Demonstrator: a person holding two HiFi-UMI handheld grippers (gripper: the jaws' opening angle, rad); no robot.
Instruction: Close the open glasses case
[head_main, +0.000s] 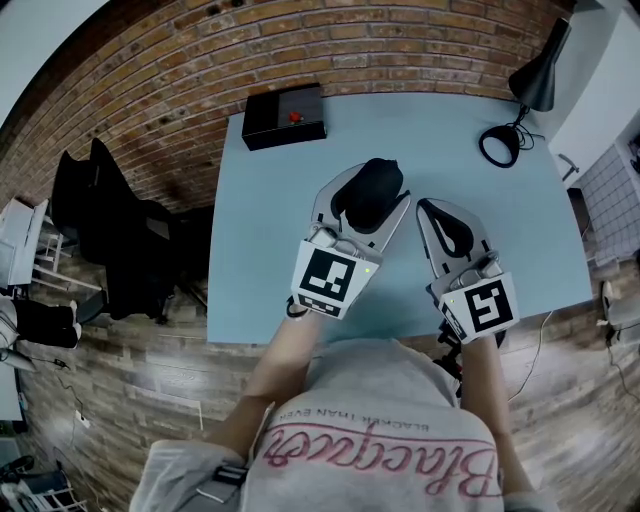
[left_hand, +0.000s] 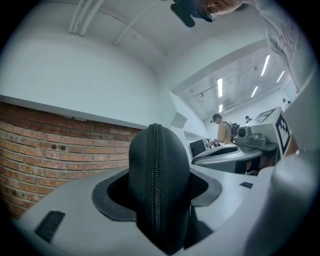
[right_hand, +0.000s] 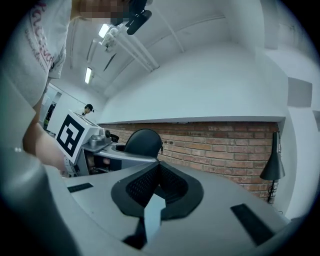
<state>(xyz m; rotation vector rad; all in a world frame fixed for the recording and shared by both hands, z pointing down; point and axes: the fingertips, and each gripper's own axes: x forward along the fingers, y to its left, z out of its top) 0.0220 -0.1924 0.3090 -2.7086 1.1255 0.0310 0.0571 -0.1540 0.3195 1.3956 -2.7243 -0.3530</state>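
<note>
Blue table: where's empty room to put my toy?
Bare stretch between the black box with red button and the black desk lamp, along the far edge. Crowded mid-front: left gripper gripping the black zippered glasses case, right gripper beside it.

The scene is lit evenly and softly from above. Ceiling strip lights (left_hand: 220, 87) are seen glowing in both gripper views, with slight glare around them. Only faint shadows are cast on the pale blue table (head_main: 450, 140). Strong fisheye bending is seen at the edges, the brick wall (head_main: 250, 40) being curved, and the gripper views are ringed by dark vignetting. The glasses case (left_hand: 159, 185) zip is rendered sharply, while the closest foreground is blurred.
</note>
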